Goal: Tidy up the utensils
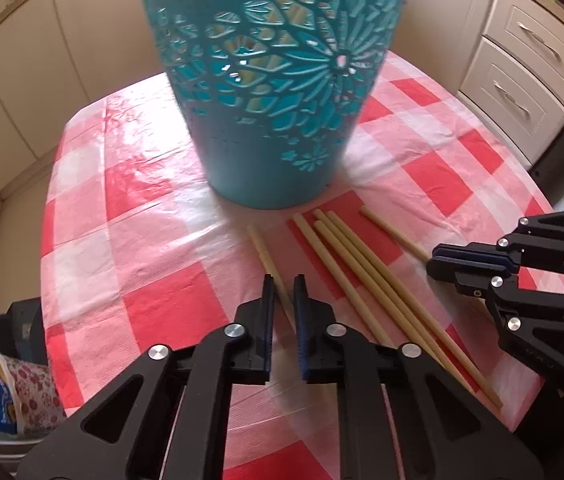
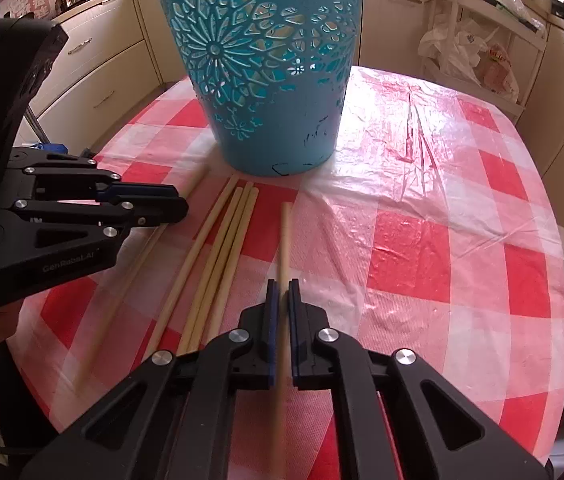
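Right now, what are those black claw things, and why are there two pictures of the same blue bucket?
Those claws are grabbing tools. A person holds one in each hand, and each tool carries a small camera looking along its two fingers. So one picture comes from the left tool and the other from the right tool, which is why you see the same table from two sides.

The table wears a red and white checked cloth. On it stands a blue bucket with flower-shaped holes. In front of it lie pale wooden chopsticks, with four in a bunch.

The left gripper has squeezed its fingers onto one chopstick. The right gripper has squeezed onto another chopstick. Both sticks still seem to rest on the cloth.
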Available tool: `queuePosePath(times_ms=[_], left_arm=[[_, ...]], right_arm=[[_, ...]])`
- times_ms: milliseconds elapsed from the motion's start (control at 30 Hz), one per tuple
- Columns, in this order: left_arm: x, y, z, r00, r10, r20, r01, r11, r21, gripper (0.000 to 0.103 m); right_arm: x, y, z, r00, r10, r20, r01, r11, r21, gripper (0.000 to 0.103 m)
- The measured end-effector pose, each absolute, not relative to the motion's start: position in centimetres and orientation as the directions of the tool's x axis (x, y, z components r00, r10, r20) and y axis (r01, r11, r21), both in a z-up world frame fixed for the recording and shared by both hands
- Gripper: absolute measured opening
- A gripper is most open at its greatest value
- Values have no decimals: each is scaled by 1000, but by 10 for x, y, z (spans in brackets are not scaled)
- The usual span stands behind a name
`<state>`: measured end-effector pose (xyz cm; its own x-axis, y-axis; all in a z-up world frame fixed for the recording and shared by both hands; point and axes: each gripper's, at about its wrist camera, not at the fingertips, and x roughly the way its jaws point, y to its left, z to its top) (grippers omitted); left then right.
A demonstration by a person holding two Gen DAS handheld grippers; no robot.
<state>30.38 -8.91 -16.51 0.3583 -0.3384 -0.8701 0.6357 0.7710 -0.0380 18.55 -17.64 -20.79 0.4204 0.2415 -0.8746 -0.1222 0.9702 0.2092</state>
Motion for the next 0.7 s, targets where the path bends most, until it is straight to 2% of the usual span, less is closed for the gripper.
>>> queuePosePath(times_ms=[100, 167, 200, 233, 300, 333, 367, 400, 433, 500, 700], left_arm=[[296, -95, -164, 347, -337, -875, 691, 722, -4, 7], [294, -97, -163, 378, -291, -879, 689, 722, 57, 9], [293, -99, -163, 391, -273, -879, 683, 726, 79, 18], [294, -100, -163, 406, -256, -877, 672, 734, 96, 34], [295, -103, -165, 416, -246, -876, 659, 745, 104, 44], [295, -104, -165, 427, -249, -869, 656, 747, 109, 42], [294, -105, -166, 424, -258, -868, 659, 745, 100, 35], [293, -106, -165, 395, -287, -873, 671, 739, 60, 9], [291, -108, -164, 402, -281, -872, 668, 741, 69, 5], [285, -109, -162, 445, -264, -856, 660, 743, 114, 5], [281, -65, -117, 533, -370, -761, 548, 836, -22, 5]], right_arm=[[183, -178, -206, 405, 249, -880, -137, 968, 211, 6], [185, -180, -206, 404, 241, -882, -135, 970, 203, 6], [187, -179, -207, 406, 238, -883, -138, 970, 198, 6], [188, -179, -207, 409, 232, -882, -137, 972, 192, 6], [190, -177, -208, 418, 226, -880, -139, 973, 183, 6], [190, -177, -209, 422, 222, -879, -144, 974, 177, 6], [190, -176, -209, 426, 217, -878, -153, 974, 167, 6], [190, -175, -209, 428, 215, -878, -159, 974, 161, 6], [189, -176, -208, 428, 218, -877, -158, 974, 164, 5], [186, -180, -208, 434, 222, -873, -136, 974, 180, 5], [162, -221, -204, 573, 315, -757, 30, 915, 403, 5]])
